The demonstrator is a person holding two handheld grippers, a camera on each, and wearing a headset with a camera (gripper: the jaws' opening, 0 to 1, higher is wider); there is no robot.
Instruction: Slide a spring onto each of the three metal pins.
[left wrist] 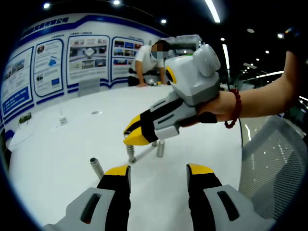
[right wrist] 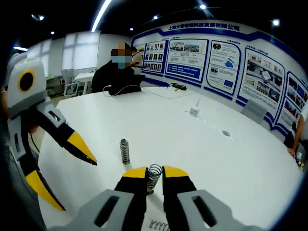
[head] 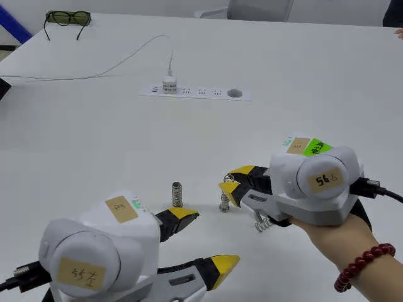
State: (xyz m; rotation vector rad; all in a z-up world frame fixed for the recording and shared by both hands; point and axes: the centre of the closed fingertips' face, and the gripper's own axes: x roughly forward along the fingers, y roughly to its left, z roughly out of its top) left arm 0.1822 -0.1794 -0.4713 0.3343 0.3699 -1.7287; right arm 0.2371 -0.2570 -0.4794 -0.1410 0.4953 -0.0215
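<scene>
- Far left on the white bench (head: 283, 75) we see a pair of dark glasses (head: 67, 17), and a thin cable (head: 107, 66) runs right from there to a plug in the power strip (head: 195, 92) at the far middle
- At the near left is the left gripper (head: 204, 238); its fingers (left wrist: 118, 174) are spread wide apart and grasp nothing, and they point towards the springs
- Just right of the left gripper's far finger, the left spring (head: 177, 194) stands upright on the bench, apart from both grippers; we cannot tell whether a pin runs inside the coil
- Right of it, near the middle, the middle spring (right wrist: 154, 175) also stands upright, with its top between the fingers of the right gripper (head: 225, 178)
- In the right gripper view those fingers (right wrist: 137, 174) are drawn in against either side of this coil, so we read them as clenched on the middle spring
- A third spring (head: 261, 221) sits on the bench just right of the middle one, under the body of the right gripper; we cannot tell whether it lies flat or leans
- At the right, a hand (head: 334, 236) with a red bead bracelet (head: 365, 264) holds the right gripper, which points left
</scene>
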